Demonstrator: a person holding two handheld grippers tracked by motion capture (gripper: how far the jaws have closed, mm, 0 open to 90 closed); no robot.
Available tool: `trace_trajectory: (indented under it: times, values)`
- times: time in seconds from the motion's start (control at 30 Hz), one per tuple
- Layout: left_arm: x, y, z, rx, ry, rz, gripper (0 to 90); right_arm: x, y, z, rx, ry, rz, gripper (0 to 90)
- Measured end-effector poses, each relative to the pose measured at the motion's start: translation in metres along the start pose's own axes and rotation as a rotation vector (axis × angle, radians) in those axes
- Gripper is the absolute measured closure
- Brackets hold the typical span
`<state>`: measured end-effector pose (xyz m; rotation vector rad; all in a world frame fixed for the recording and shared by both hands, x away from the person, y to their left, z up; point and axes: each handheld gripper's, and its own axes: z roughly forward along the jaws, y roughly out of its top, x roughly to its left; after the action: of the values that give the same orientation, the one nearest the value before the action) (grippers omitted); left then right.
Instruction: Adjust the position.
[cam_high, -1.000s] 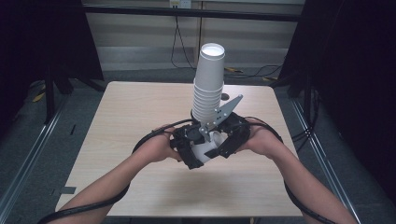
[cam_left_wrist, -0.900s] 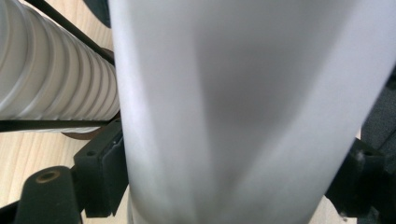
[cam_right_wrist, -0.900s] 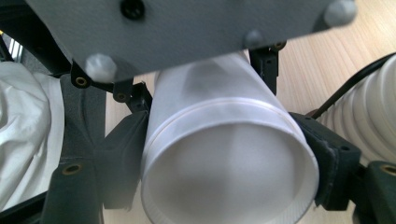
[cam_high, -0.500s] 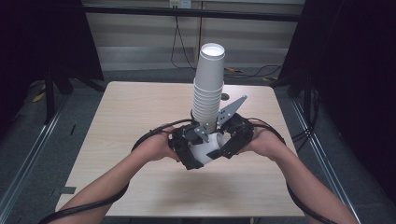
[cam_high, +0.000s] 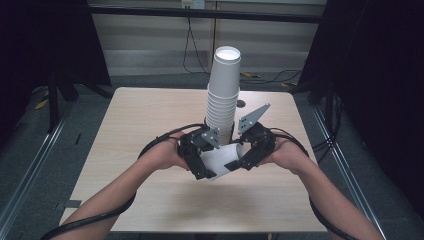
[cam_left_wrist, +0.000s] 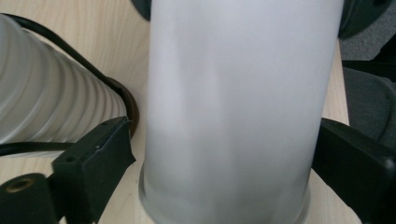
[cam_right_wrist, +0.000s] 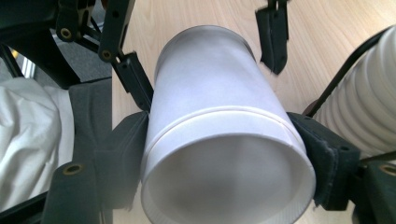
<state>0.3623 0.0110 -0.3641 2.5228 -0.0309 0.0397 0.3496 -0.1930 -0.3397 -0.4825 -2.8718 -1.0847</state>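
A tall stack of white paper cups (cam_high: 223, 95) stands upright mid-table, and shows beside the jaws in both gripper views (cam_left_wrist: 46, 84) (cam_right_wrist: 369, 107). In front of it a single white cup (cam_high: 220, 159) is held on its side above the table. My right gripper (cam_high: 241, 161) (cam_right_wrist: 224, 158) is shut on it near the open rim, with both pads pressed on the wall. My left gripper (cam_high: 204, 166) (cam_left_wrist: 224, 154) straddles the cup's bottom end (cam_left_wrist: 233, 93). Its jaws have just been opening, and one pad (cam_left_wrist: 107, 149) stands off the cup (cam_right_wrist: 215, 93).
The light wooden table (cam_high: 140, 115) has bare room to the left, right and front of the hands. Black cables loop from both grippers around the base of the stack. A small dark round spot (cam_high: 241, 104) lies behind the stack. Dark floor and rails surround the table.
The left gripper's jaws have spread away from the single cup. Both hands, the cup and the stack stay where they were.
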Motion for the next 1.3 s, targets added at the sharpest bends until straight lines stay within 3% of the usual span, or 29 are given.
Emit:
trace_trajectory:
  times: [0.43,0.73,1.3]
  values:
    - [0.009,-0.018,-0.008,-0.064,0.010,-0.092,0.6,-0.009,-0.013,-0.011,-0.053,-0.024,0.047,24.6]
    - [0.009,-0.026,-0.009,-0.095,0.026,-0.128,0.0,-0.009,-0.017,-0.012,-0.104,-0.020,0.061,24.5]
    - [0.008,-0.029,0.003,-0.121,0.001,-0.134,0.0,-0.007,-0.012,-0.012,-0.132,-0.005,0.053,24.4]
